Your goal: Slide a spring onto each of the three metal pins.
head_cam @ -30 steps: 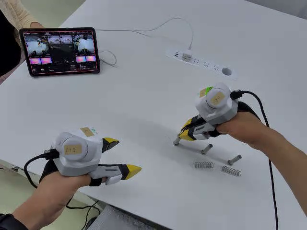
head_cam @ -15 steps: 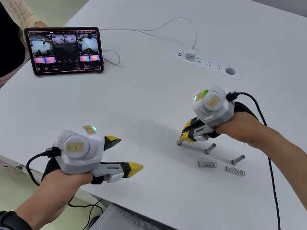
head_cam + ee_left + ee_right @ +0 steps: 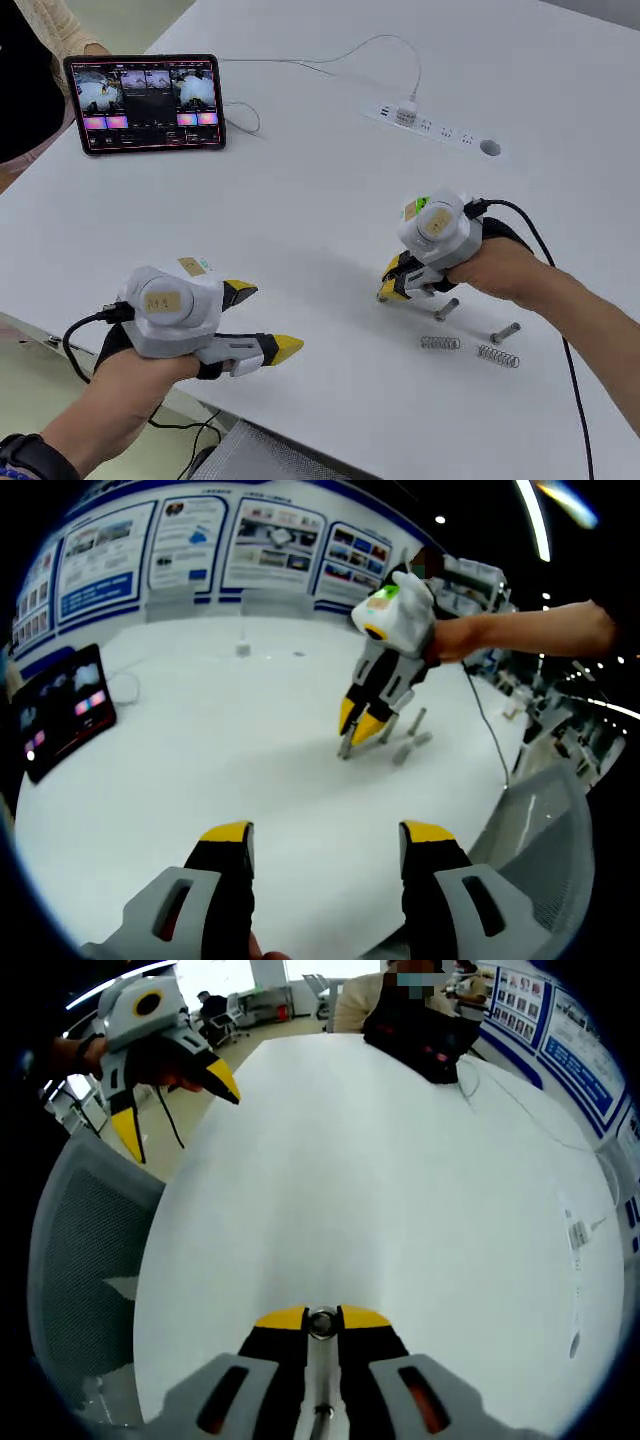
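Note:
My right gripper [image 3: 395, 282] is shut on one metal pin [image 3: 382, 297], which slants down so its tip touches the white table [image 3: 300, 190]. In the right gripper view the pin [image 3: 322, 1322] sits clamped between the yellow tips. Two more pins [image 3: 446, 309] [image 3: 505, 333] lie on the table just right of it. Two springs [image 3: 440, 343] [image 3: 498, 356] lie in front of those pins. My left gripper [image 3: 262, 318] hovers open and holds nothing near the table's front edge, well left of the parts. Its own view shows its open jaws [image 3: 326, 832] and the right gripper [image 3: 365, 715] ahead.
A tablet [image 3: 145, 100] lies at the back left, with a person's sleeve beside it. A white power strip [image 3: 430, 128] and its cable lie at the back. A mesh chair [image 3: 250, 460] stands below the table's front edge.
The head camera has shifted a little. Both grippers and the loose parts keep much the same places.

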A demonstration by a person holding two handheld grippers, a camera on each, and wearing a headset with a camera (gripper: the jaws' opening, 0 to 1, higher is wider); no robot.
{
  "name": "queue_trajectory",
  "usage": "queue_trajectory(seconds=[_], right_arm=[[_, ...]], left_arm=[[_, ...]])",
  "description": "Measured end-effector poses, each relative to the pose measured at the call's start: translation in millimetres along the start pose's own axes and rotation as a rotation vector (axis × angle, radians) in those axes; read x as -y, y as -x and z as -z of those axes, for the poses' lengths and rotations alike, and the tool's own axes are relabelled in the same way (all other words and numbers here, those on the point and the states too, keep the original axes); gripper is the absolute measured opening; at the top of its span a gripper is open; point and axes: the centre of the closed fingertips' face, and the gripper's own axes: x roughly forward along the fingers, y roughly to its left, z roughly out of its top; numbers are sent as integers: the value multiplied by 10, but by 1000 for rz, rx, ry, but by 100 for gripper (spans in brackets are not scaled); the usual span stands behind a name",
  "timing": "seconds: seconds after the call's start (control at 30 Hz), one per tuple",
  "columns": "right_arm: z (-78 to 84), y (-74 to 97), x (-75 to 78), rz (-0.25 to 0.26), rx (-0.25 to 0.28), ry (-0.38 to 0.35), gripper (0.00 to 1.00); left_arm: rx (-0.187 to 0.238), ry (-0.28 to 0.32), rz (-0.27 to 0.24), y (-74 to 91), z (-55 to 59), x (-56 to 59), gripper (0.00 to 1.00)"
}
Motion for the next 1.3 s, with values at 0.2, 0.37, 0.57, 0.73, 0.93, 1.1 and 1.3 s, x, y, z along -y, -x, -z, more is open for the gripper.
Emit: queue_trajectory(seconds=[0.2,0.37,0.57,0.73,0.93,1.1,1.3], right_arm=[[19,-52,1,-1,-3,-5,13],[26,-71,3,2,-4,-10,13],[5,-30,4,11,3,-16,19],[54,32,31,35,0,-15,26],[96,124,26,59,36,-82,36],[117,201,1,79,77,-139,42],[76,280,-3,98,177,-250,45]], left_arm=[[0,4,-4,22,8,-3,60],[1,5,-8,39,6,-14,60],[5,0,-9,52,-22,-12,60],[8,-7,-5,44,-56,6,60],[12,-17,4,40,-92,54,60],[13,-20,10,40,-112,103,60],[18,-21,11,45,-139,140,60]])
